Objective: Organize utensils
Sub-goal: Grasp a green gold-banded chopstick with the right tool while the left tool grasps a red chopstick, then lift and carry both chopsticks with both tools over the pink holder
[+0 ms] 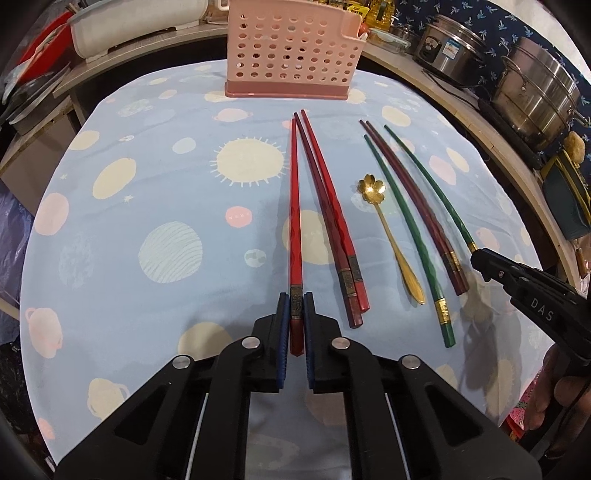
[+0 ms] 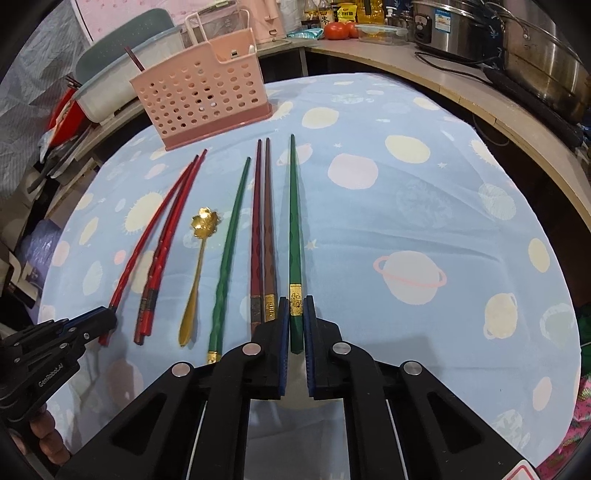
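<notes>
Several chopsticks and a gold flower spoon (image 1: pixel 391 229) (image 2: pixel 197 266) lie on a blue planet-print cloth (image 1: pixel 147 206). My left gripper (image 1: pixel 296 306) is shut on the thick end of a red chopstick (image 1: pixel 294 206); two more red chopsticks (image 1: pixel 328 210) lie just right of it. My right gripper (image 2: pixel 296 310) is shut on the thick end of a green chopstick (image 2: pixel 293 221), also seen in the left wrist view as a green chopstick (image 1: pixel 428 184) running into the right gripper (image 1: pixel 480 258). Another green chopstick (image 2: pixel 231 251) and two dark red ones (image 2: pixel 262 229) lie between. A pink perforated holder (image 1: pixel 291 55) (image 2: pixel 207 96) stands behind.
Steel pots (image 1: pixel 535 96) (image 2: pixel 535 48) sit on the curved counter at the right. A white tub (image 2: pixel 122 85) and red items stand left of the holder. Tomatoes (image 2: pixel 340 29) and bottles are at the back. A person's hand (image 1: pixel 561 391) holds the right gripper.
</notes>
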### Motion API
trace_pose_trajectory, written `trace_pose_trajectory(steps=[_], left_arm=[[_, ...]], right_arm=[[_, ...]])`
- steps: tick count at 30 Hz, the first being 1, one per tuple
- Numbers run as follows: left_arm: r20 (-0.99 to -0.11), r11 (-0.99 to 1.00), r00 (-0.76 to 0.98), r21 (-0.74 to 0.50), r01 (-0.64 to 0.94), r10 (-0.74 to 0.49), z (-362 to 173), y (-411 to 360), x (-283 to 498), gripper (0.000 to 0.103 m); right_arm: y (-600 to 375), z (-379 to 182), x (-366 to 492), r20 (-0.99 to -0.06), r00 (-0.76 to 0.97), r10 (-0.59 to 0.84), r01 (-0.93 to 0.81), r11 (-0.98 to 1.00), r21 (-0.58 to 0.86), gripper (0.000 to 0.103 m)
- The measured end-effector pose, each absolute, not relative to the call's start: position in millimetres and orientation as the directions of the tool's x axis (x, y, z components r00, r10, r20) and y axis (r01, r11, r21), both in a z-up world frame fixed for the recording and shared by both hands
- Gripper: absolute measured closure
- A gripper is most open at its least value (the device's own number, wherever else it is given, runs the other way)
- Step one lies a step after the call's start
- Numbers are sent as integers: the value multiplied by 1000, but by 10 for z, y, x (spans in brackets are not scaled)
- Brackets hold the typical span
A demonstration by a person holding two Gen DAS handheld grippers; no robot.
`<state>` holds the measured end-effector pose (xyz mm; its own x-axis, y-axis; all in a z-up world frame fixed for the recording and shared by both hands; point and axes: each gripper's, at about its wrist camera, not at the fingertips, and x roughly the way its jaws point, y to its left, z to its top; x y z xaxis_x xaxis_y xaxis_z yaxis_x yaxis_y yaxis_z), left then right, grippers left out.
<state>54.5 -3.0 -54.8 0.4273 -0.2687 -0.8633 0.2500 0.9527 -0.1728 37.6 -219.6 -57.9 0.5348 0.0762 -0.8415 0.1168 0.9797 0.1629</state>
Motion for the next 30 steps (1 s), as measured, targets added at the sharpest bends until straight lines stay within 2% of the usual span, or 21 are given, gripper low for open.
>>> trace_pose_trajectory(steps=[16, 30], left_arm=[[-745, 953, 598, -186, 240, -295, 404, 186, 490, 96], [-607, 960, 744, -146, 240, -279, 1252, 191, 964, 96]], right_arm=[[-2283, 387, 202, -698, 710, 90, 90, 972, 217, 96], [-2383, 1095, 561, -591, 803, 73, 73, 973, 220, 96]])
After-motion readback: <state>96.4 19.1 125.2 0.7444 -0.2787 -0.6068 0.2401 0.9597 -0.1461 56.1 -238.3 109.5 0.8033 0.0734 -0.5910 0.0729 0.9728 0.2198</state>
